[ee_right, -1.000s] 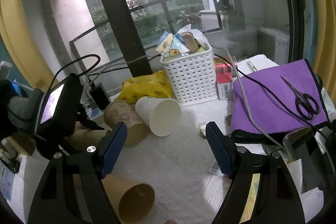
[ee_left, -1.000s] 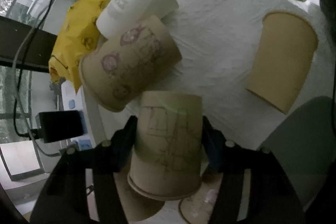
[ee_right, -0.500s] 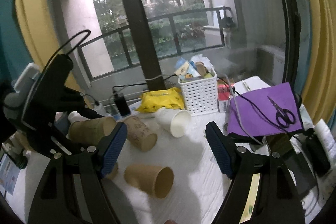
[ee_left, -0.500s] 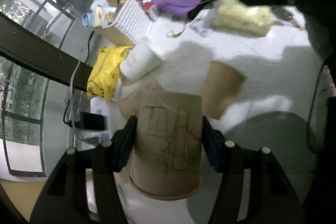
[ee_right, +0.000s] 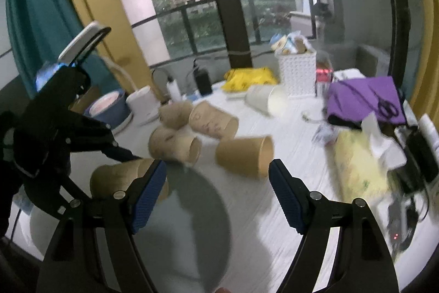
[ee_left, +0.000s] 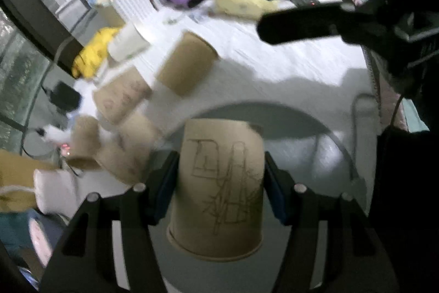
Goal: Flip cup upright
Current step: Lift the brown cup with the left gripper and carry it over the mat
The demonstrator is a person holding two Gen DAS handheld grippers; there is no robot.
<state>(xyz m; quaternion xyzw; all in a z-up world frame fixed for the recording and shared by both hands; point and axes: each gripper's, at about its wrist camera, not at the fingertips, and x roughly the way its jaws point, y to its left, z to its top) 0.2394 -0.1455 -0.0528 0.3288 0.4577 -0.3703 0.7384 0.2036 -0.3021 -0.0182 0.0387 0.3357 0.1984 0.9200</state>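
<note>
Left gripper (ee_left: 221, 177) pinched the light, crushable paper cup (ee_left: 219, 188) mid-wall, likely needing gentle pressure; right gripper (ee_right: 216, 197) fingers spread, empty.

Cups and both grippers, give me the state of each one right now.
Left gripper: shut on the sketched cup.
Sketched cup: held off the table, rim toward the camera.
Right gripper: open, holding nothing.
Plain brown cup: lying on its side.
White cup: lying on its side.
Pink-printed cup: lying on its side.
</note>
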